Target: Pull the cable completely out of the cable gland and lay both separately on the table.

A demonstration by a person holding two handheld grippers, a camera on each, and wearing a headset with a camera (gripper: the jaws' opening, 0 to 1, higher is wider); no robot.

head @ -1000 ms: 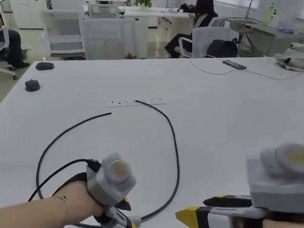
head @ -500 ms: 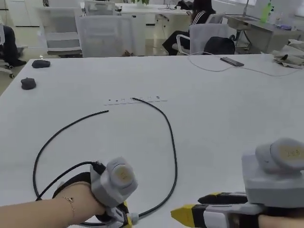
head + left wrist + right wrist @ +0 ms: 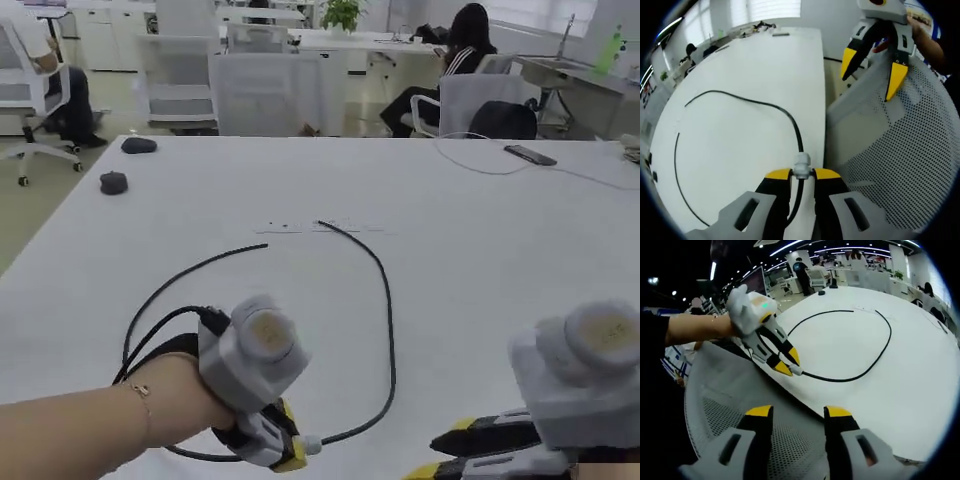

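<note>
Pinches the small grey-white plastic cable gland [image 3: 801,165] tight between the yellow tips of the left gripper [image 3: 802,174], at 6 o'clock in the left gripper view. Trails the thin black flexible cable [image 3: 390,330] in a loose loop toward 12 o'clock over the white table [image 3: 480,250]. Probably light, limp, smooth: best taken just beside the gland. Holds the right gripper [image 3: 797,412] spread wide, empty, at 5 o'clock in the head view, aimed toward the left one.
</note>
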